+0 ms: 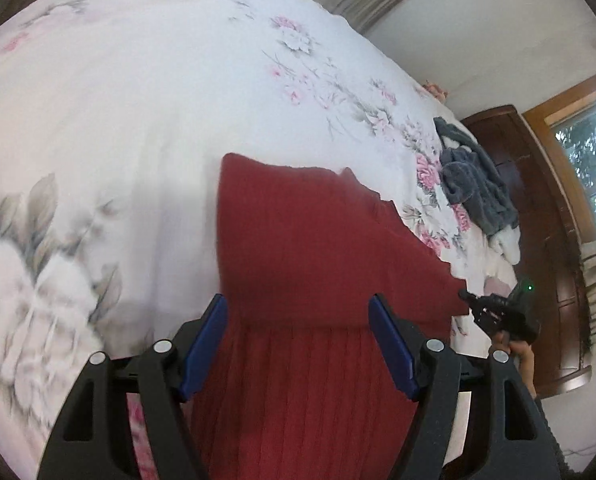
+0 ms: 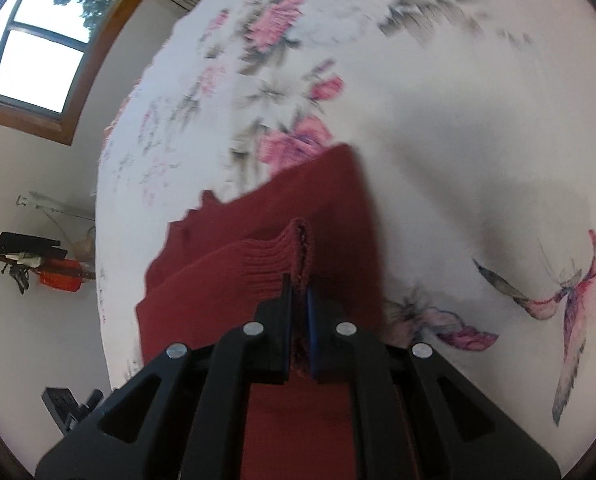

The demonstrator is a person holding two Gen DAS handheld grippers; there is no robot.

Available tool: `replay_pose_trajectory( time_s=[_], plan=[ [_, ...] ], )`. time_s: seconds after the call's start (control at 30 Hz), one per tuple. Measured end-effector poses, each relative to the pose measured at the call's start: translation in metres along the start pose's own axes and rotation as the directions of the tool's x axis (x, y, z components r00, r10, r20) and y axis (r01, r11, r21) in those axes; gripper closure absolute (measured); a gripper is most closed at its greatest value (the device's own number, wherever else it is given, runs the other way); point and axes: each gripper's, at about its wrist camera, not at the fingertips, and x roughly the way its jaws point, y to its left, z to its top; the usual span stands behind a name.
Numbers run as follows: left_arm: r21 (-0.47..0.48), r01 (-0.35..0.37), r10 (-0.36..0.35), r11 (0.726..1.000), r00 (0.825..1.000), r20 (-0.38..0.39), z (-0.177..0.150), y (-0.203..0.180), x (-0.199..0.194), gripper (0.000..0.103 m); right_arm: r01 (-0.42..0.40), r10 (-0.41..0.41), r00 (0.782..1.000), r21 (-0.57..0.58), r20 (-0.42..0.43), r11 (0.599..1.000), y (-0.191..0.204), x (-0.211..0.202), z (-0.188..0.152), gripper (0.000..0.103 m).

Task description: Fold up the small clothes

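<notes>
A dark red ribbed knit garment [image 1: 298, 240] lies partly folded on the floral bedsheet [image 1: 138, 120]. My left gripper [image 1: 298, 312] hangs open just above it, its blue-padded fingers [image 1: 208, 344] spread wide on either side of the cloth. In the left wrist view my right gripper [image 1: 494, 312], held by a hand, pinches the garment's right corner. In the right wrist view that gripper [image 2: 298, 286] is shut on a bunched edge of the red garment [image 2: 266, 216], lifting it off the sheet [image 2: 458, 140].
A pile of grey and white clothes [image 1: 474, 188] sits near the bed's far right edge. Beyond it stand a dark wooden cabinet [image 1: 538, 208] and a window [image 1: 590, 160]. A rack with small items [image 2: 26, 256] stands by the wall past the bed's left edge.
</notes>
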Motion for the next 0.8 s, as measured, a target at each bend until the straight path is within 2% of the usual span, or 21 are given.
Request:
replay_pose_trajectory(
  time_s=[0.17, 0.23, 0.27, 0.33, 0.43, 0.5, 0.53, 0.57, 0.6, 0.67, 0.7, 0.73, 0.77, 0.8],
  plan=[
    [0.039, -0.018, 0.019, 0.999, 0.999, -0.044, 0.018, -0.011, 0.037, 0.03, 0.008, -0.009, 1.0, -0.045, -0.026, 0.999, -0.013, 0.018, 0.006, 0.095],
    [0.03, -0.006, 0.008, 1.0, 0.997, -0.082, 0.03, -0.01, 0.057, 0.03, 0.006, -0.006, 1.0, -0.035, 0.013, 0.999, -0.02, 0.01, 0.014, 0.095],
    [0.018, 0.007, -0.005, 1.0, 0.996, -0.093, 0.038, -0.008, 0.064, 0.03, -0.009, 0.01, 0.999, -0.023, 0.048, 1.0, -0.022, 0.001, 0.017, 0.094],
    [-0.001, 0.04, -0.04, 0.999, 0.994, -0.101, 0.048, -0.006, 0.074, 0.03, -0.108, 0.11, 0.991, -0.026, 0.073, 0.994, -0.021, -0.014, 0.019, 0.094],
    [-0.015, 0.081, -0.082, 0.997, 0.99, -0.117, 0.063, -0.003, 0.093, 0.03, -0.168, 0.171, 0.985, -0.087, 0.026, 0.982, -0.009, -0.006, 0.017, 0.094],
    [-0.025, 0.046, -0.049, 0.999, 0.988, -0.15, 0.067, 0.003, 0.115, 0.031, -0.19, 0.186, 0.981, -0.106, -0.052, 0.976, -0.005, 0.014, 0.014, 0.094],
    [-0.026, 0.017, -0.021, 1.0, 0.987, -0.159, 0.068, 0.006, 0.122, 0.031, -0.157, 0.148, 0.985, -0.123, -0.084, 0.98, -0.006, 0.028, 0.012, 0.094],
    [-0.022, -0.032, 0.028, 0.999, 0.985, -0.168, 0.067, 0.012, 0.13, 0.031, -0.135, 0.123, 0.988, -0.123, -0.096, 0.983, -0.009, 0.035, 0.012, 0.1],
    [-0.011, -0.058, 0.055, 0.998, 0.984, -0.171, 0.067, 0.015, 0.134, 0.036, -0.111, 0.1, 0.99, -0.118, -0.098, 0.987, -0.014, 0.04, 0.012, 0.103],
    [-0.001, -0.083, 0.082, 0.997, 0.98, -0.184, 0.066, 0.017, 0.134, 0.042, -0.114, 0.108, 0.991, -0.079, -0.084, 0.99, -0.025, 0.04, 0.014, 0.103],
    [-0.003, -0.09, 0.088, 0.996, 0.979, -0.184, 0.066, 0.013, 0.126, 0.042, -0.126, 0.12, 0.99, -0.07, -0.075, 0.99, -0.025, 0.035, 0.014, 0.098],
    [0.004, -0.046, 0.046, 0.999, 0.984, -0.17, 0.065, 0.008, 0.115, 0.042, -0.159, 0.155, 0.986, -0.068, -0.065, 0.985, -0.023, 0.026, 0.011, 0.096],
    [0.035, 0.063, -0.057, 0.997, 0.986, -0.156, 0.059, -0.003, 0.098, 0.041, -0.206, 0.202, 0.977, -0.074, -0.067, 0.976, -0.018, 0.02, 0.007, 0.095],
    [0.062, 0.111, -0.1, 0.992, 0.982, -0.163, 0.054, -0.01, 0.089, 0.041, -0.232, 0.226, 0.971, -0.083, -0.076, 0.969, -0.015, 0.017, 0.003, 0.095]
  ],
)
